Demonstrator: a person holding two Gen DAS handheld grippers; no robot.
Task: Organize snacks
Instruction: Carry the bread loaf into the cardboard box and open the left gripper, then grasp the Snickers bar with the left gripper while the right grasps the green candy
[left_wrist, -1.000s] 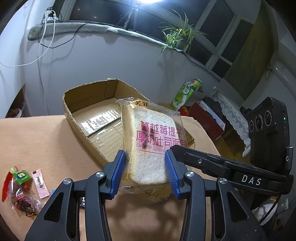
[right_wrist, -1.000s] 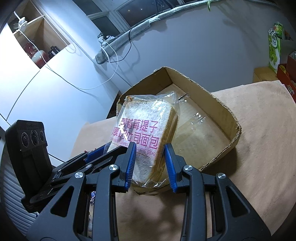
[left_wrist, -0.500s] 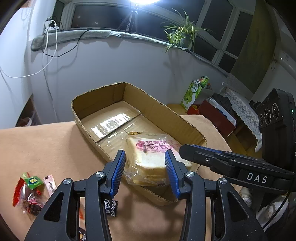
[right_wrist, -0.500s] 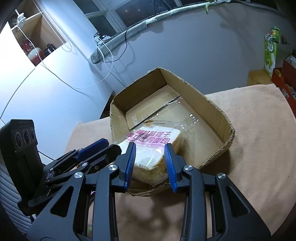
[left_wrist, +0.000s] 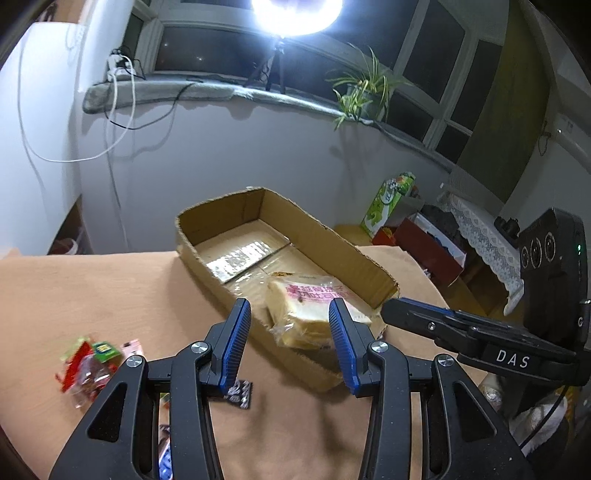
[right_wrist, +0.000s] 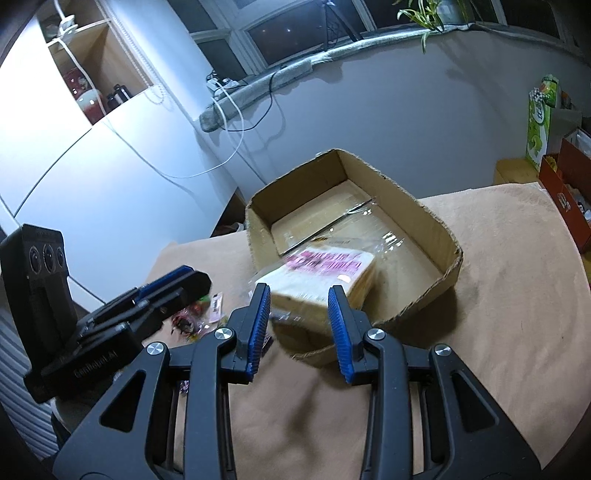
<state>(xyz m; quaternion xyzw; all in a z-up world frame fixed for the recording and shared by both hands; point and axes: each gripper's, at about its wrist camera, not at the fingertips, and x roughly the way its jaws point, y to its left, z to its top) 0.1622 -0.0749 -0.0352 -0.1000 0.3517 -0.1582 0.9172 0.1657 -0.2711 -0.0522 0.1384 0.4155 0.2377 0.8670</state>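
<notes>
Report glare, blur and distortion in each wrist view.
Left wrist view: lamp on the windowsill blown out white; glare on the taped floor of the cardboard box; snack packets smeared by motion; fisheye bends the wall. Right wrist view: bread pack print blurred unreadable; corners vignetted black.

Two hand-held grippers, both built of matte black plastic. The left gripper (left_wrist: 290, 347) carries two angular arms with triangular cut-outs, round silver screws at the pivots, and ribbed blue pads (left_wrist: 236, 347) lining its fingers. The right gripper (right_wrist: 299, 330) matches it: black arms, silver screws, ribbed blue pads (right_wrist: 338, 332). Seen from the left wrist, the right unit bears white "DAS" lettering and a black camera box (left_wrist: 550, 254) with three round lenses and a small green light. A thin black cable trails beneath.
</notes>
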